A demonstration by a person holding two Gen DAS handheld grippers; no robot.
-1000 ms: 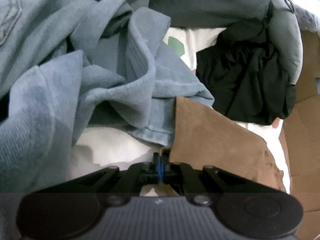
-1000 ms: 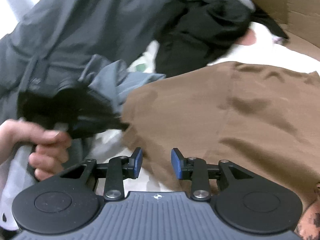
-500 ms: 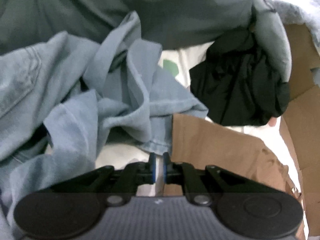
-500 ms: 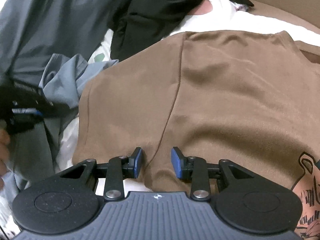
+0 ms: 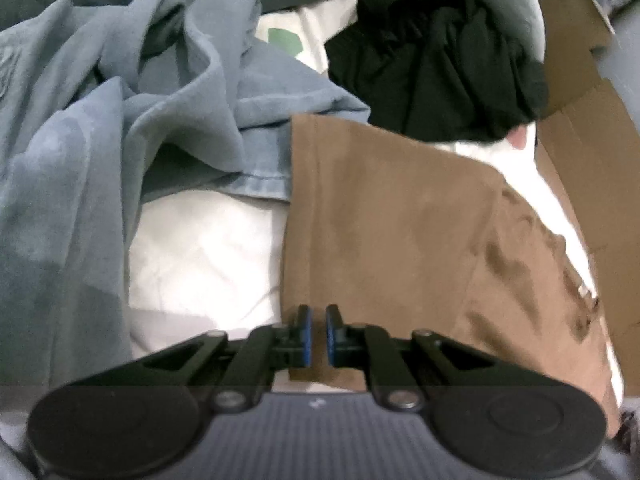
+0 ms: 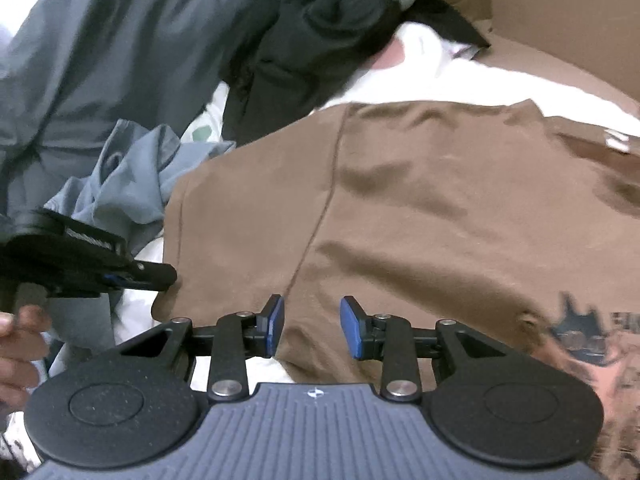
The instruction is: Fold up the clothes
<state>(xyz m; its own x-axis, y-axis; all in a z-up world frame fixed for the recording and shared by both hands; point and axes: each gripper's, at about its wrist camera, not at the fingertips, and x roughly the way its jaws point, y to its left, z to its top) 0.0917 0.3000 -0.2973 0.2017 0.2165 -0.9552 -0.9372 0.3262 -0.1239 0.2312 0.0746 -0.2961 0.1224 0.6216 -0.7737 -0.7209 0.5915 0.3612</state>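
The brown shirt (image 6: 420, 208) lies flat on the white bed sheet (image 5: 208, 256) – spread out, probably for folding. The left hand-held gripper (image 5: 314, 336) is opening at the shirt's edge, nothing pinched. The right hand-held gripper (image 6: 312, 326) hovers apart over its hem. The blue garment (image 5: 120, 128) is crumpled at 10 o'clock.
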